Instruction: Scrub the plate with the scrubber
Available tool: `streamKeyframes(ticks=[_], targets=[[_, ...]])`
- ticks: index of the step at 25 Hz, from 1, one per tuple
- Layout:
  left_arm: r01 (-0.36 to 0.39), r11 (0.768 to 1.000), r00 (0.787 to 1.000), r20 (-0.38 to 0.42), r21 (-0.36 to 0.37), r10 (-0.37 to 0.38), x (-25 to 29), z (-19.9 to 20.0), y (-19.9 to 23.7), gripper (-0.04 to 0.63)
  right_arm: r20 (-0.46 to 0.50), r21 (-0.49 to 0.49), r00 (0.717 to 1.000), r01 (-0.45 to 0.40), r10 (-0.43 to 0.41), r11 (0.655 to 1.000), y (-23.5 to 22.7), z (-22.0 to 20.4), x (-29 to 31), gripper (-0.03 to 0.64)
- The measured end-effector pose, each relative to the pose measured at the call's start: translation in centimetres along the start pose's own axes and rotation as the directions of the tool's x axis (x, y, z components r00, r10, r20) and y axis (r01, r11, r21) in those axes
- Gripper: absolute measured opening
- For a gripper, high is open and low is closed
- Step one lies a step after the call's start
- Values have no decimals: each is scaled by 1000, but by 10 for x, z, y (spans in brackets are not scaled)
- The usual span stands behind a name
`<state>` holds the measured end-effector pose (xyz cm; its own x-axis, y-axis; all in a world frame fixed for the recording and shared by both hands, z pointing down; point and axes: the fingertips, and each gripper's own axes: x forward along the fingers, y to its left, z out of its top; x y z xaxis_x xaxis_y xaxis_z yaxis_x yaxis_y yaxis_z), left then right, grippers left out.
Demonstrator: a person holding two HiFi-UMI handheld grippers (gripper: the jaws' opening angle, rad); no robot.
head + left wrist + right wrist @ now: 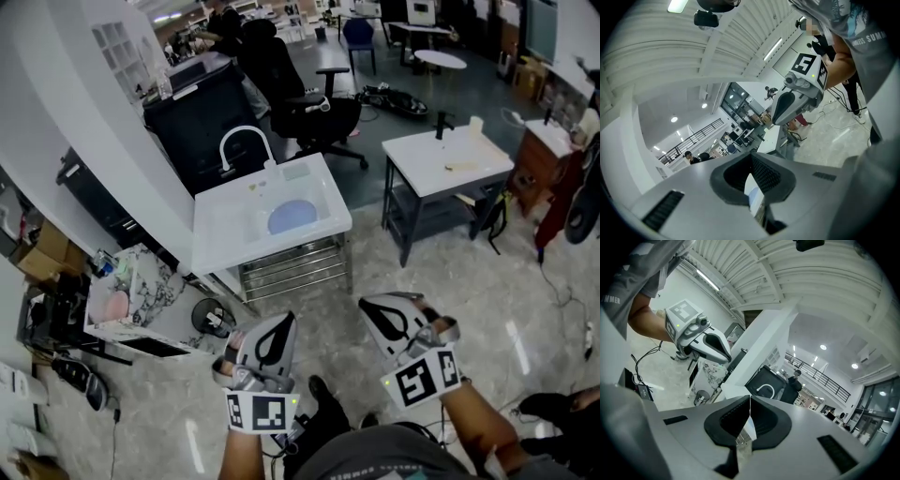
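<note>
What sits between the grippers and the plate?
Head view: only bare floor and the sink's front rim lie between the left gripper, right gripper and plate.

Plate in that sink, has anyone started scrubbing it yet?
Nothing looks done yet. The plate lies in the sink, well away from the person. In hand: nothing; the left tongs and right tongs are both shut and empty. Left: walk up, find the scrubber, which I cannot spot, and scrub.

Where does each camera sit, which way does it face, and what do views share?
Head view: on the head, down at sink and plate; left gripper, right gripper, forearms show.
Left gripper view: along shut jaws, into the hall; right gripper shows.
Right gripper view: along shut jaws toward the faucet; left gripper shows.
Head and right gripper views share the faucet.
</note>
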<state>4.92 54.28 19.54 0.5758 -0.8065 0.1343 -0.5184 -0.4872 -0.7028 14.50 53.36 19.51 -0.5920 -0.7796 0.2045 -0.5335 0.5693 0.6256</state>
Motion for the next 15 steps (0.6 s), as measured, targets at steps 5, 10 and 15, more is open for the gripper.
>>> streamKeyframes(ticks=[5,10,15], targets=[[16,1000,999,33,-2,-16,25,-20,28,3,-18,5,999,26,-26,1000,-17,-2,37,31],[33,999,998,55,7,-33,47,-52,68,3,-31,23,998,53,-52,998,-28,-1,90,31],[64,998,995,79,6,-64,76,-88,105,3,-55,33,996,79,-77,996,-39,1,145,31]])
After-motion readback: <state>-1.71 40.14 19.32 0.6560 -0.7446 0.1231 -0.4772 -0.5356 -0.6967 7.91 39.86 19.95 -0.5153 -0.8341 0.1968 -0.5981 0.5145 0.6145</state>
